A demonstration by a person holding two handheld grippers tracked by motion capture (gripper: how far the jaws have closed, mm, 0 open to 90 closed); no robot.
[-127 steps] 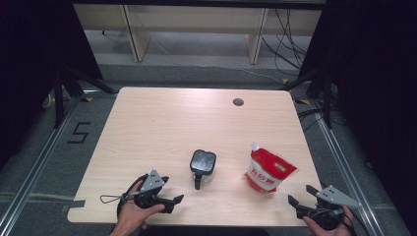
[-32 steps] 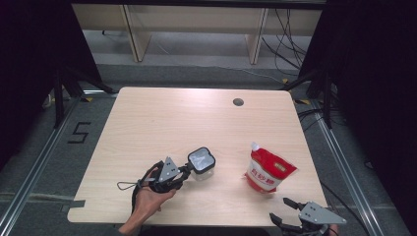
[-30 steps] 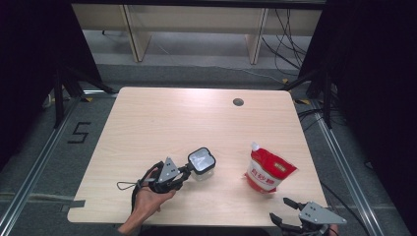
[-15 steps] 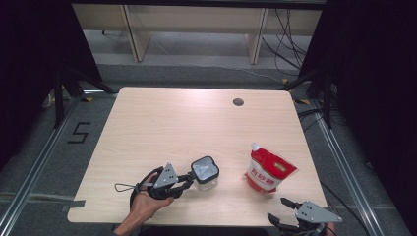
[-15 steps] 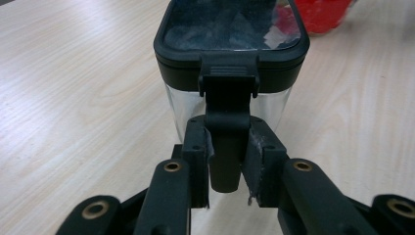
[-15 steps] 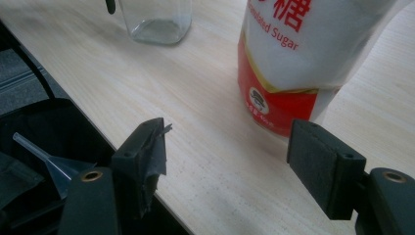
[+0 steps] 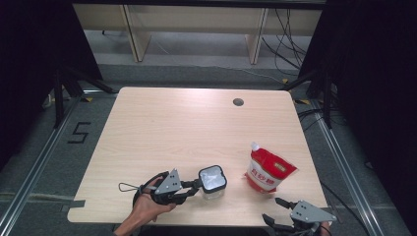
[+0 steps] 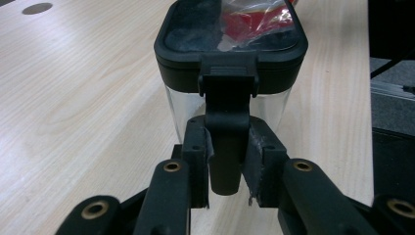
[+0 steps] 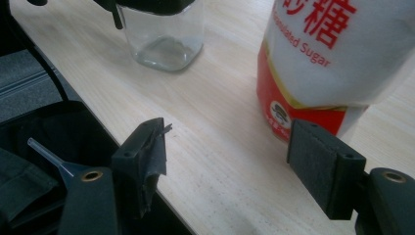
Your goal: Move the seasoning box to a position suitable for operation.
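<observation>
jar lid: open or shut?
Shut. The black lid sits flush on the clear jar; the left hand-held gripper clamps its handle.

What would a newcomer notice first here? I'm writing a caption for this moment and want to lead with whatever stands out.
The red and white sugar pouch stands upright near the table's front right, the brightest thing there. Just left of it stands a clear jar with a black lid, whose black handle is clamped between the left gripper's pads. The right gripper waits open at the front edge, by the pouch.
</observation>
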